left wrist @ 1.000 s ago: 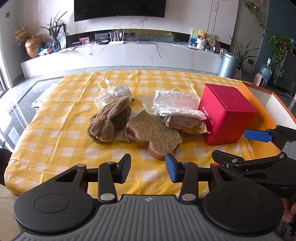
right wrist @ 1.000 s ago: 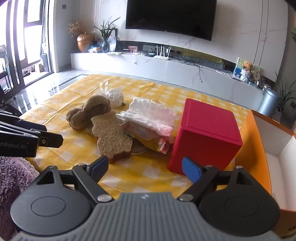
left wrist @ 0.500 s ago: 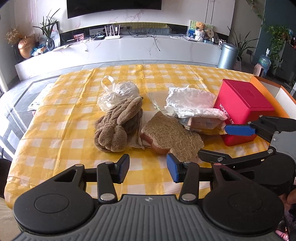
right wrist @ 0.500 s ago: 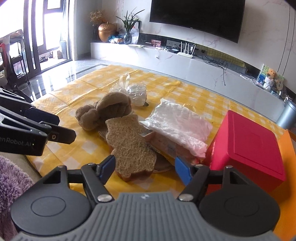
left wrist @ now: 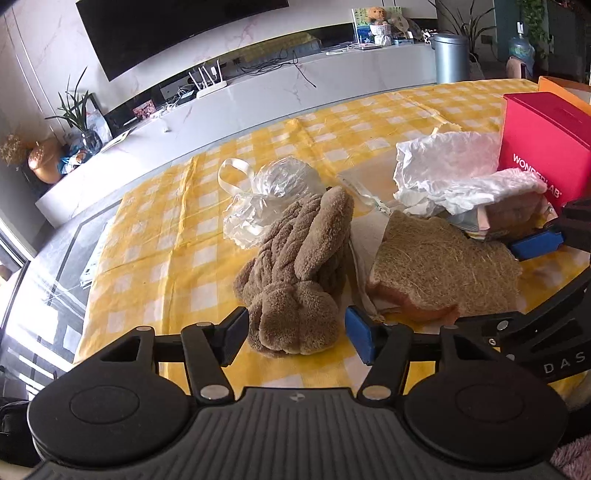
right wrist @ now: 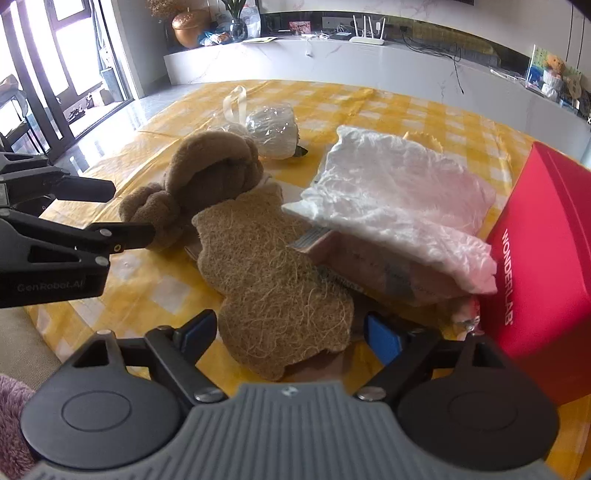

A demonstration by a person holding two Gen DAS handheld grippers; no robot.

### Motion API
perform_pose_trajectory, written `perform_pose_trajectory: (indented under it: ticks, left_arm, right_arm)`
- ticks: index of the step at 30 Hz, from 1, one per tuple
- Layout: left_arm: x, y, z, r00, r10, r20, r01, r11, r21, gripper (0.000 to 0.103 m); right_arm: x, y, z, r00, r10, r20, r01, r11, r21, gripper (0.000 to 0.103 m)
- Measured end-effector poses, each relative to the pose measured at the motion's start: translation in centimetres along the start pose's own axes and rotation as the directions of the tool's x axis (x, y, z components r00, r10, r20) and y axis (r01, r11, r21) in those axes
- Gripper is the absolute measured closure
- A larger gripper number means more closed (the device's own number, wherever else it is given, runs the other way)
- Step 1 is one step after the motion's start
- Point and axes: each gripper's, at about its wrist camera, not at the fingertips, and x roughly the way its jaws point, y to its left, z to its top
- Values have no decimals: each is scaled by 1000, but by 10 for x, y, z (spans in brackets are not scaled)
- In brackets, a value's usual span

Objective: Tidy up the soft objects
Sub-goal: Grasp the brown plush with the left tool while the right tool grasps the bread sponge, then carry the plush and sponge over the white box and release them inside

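Soft things sit in a loose cluster on the desk [left wrist: 155, 236] under a yellow checked cloth. Nearest me in the left wrist view is the brown plush towel [left wrist: 299, 273], a knotted, fuzzy bundle whose near end lies between the spread fingers of my left gripper [left wrist: 293, 332]; I see a gap on each side, so the fingers are open and touch nothing. From the right wrist view, my right gripper [right wrist: 291, 332] is likewise wide open, with the near end of the fibre sponge [right wrist: 273, 280] lying between its fingers; I cannot tell whether either pad touches it. The sponge is flat, coarse and bear-shaped, with a reddish underside visible in the left view, and it lies just beside the towel, to its right.

Behind the sponge is a flat pinkish packet [right wrist: 373, 266], with a crinkled white plastic bag [right wrist: 399, 206] draped on top of it. To the right of these stands a red box [right wrist: 546, 251] printed with WONDERLAB, touching or nearly touching the bag's edge. Farther back, beyond the towel, a clear plastic bag [left wrist: 269, 199] with a ribbon loop rests on the cloth. Past the desk runs a long white cabinet [left wrist: 258, 107] along the wall, with a dark television [left wrist: 166, 29] above it.
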Motion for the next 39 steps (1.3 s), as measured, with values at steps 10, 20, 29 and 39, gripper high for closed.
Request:
perform_pose_trajectory:
  ticks: [10,20,29,39]
  left_arm:
    - [19,-5,-3,998,46,-34,-45,999,12,50]
    - [-13,-13,1,996,88,-1,-88,996,-2,74]
    - [-77,-14,-14,1000,9,-20,-14,966,-257,74]
    - [-131,-33,-33,1000,-7,-8,3,914,-406,74]
  right_arm:
    - [2,0,1,999,32,-16,-32,999,0,29]
    - [-13,1,5,996,78,-36,-79,997,-11,30]
    - [-50,1,-15,993,107,-51,-108,994,-18,30]
    - [-99,-7,-50,995,95,0,-95,994,58,30]
